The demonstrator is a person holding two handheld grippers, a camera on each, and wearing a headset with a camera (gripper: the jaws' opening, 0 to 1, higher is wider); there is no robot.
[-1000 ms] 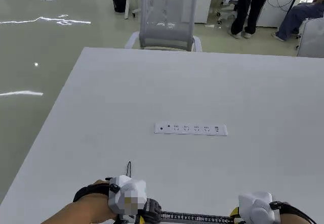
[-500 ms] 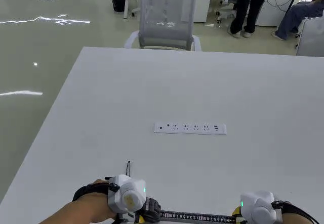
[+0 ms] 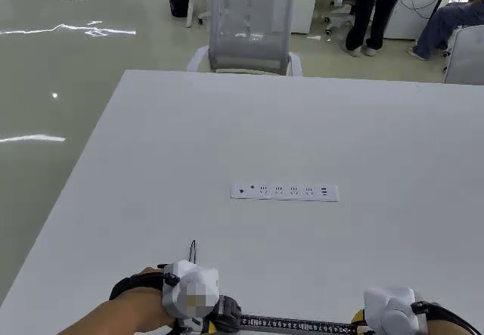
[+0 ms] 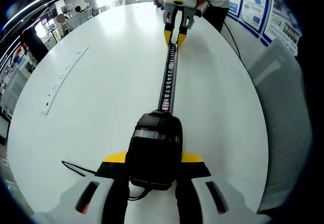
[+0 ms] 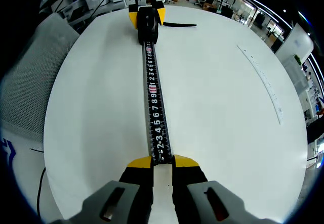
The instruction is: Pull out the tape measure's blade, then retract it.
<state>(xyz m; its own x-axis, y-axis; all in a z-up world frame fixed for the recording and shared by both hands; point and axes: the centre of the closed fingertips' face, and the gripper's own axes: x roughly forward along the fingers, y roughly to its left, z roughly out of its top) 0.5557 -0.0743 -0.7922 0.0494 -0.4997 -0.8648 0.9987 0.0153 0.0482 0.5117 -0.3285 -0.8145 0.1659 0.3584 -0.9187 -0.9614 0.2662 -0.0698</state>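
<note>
My left gripper (image 4: 154,158) is shut on the black tape measure case (image 4: 156,143), which rests on the white table (image 4: 101,97). From the case the black blade (image 4: 168,77) runs straight out across the table. Its end sits between the yellow-tipped jaws of my right gripper (image 5: 162,161), which is shut on it. In the right gripper view the blade (image 5: 153,97) leads back to the case (image 5: 147,19). In the head view, at the bottom edge, the left gripper (image 3: 215,318) holds the case (image 3: 227,312), and the blade (image 3: 295,325) stretches to the right gripper (image 3: 359,324).
A white power strip (image 3: 284,192) lies flat mid-table. The case's thin black strap (image 3: 192,252) trails on the table. A grey mesh chair (image 3: 249,29) stands at the table's far edge, with a black bin (image 3: 178,0) and people beyond. The table's left edge is close.
My right gripper has shifted slightly to the right and the blade shows a little longer. The left gripper and the case have stayed where they were.
</note>
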